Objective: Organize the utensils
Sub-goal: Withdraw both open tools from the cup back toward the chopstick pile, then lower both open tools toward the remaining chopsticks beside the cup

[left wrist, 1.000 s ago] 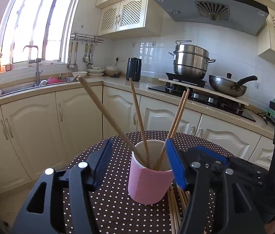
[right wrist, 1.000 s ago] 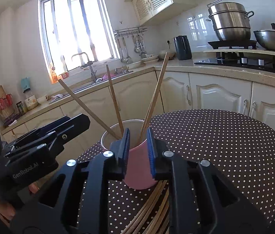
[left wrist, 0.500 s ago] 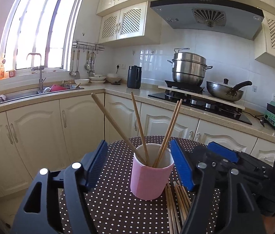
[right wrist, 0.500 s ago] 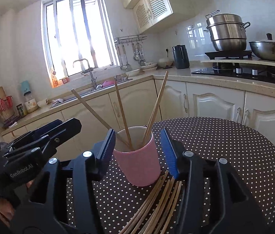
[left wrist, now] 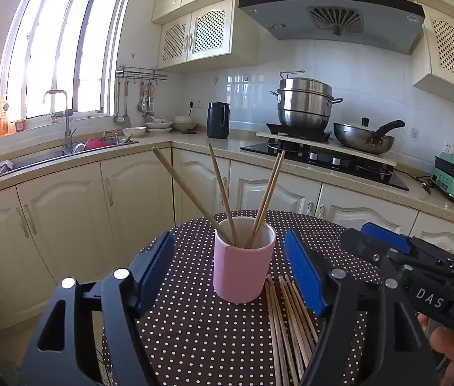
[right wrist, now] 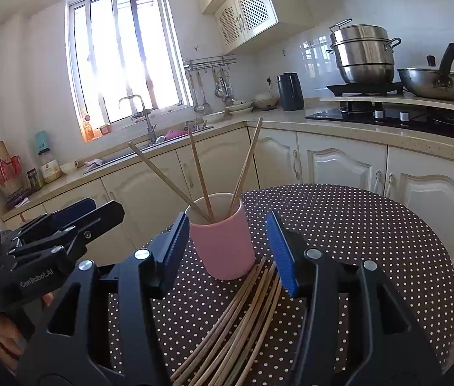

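Observation:
A pink cup (left wrist: 243, 267) stands on the round dotted table (left wrist: 195, 331) and holds several wooden chopsticks (left wrist: 220, 193) leaning outward. It also shows in the right wrist view (right wrist: 222, 244). A bundle of loose chopsticks (left wrist: 288, 315) lies on the table just right of the cup, and shows in the right wrist view (right wrist: 236, 321). My left gripper (left wrist: 230, 270) is open and empty, back from the cup with a finger to each side. My right gripper (right wrist: 227, 251) is open and empty, above the loose bundle, near the cup.
Cream cabinets and a counter wrap behind the table, with a sink (left wrist: 66, 151) at the left. A steamer pot (left wrist: 304, 106) and a wok (left wrist: 365, 135) sit on the stove at the right. A black kettle (left wrist: 217, 124) stands in the corner.
My right gripper opened from shut and pulled back from the cup. My left gripper also backed away from the cup and stayed open.

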`<act>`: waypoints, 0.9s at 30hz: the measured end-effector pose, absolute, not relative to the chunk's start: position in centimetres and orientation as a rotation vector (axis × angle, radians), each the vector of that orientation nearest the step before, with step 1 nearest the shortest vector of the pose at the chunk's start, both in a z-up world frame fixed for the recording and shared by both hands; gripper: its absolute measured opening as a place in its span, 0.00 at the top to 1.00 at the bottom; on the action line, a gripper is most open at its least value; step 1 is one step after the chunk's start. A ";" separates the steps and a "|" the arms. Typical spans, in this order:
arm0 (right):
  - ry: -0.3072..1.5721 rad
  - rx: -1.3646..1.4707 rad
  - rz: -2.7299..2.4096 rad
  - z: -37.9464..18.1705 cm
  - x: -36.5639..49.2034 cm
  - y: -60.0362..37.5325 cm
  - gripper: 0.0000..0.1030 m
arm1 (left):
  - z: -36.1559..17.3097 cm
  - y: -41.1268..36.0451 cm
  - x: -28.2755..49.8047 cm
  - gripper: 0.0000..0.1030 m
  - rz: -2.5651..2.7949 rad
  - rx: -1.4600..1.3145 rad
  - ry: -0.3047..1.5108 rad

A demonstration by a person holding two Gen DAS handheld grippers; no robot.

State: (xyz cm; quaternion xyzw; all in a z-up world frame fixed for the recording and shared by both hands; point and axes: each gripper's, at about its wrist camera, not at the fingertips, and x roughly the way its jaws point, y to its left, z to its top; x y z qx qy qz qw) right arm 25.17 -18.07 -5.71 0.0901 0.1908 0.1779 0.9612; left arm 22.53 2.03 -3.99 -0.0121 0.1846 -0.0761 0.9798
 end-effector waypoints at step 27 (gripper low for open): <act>0.647 0.224 0.322 -13.4 24.0 -21.5 0.48 | -13.2 -2.7 23.9 0.32 -0.308 0.094 0.743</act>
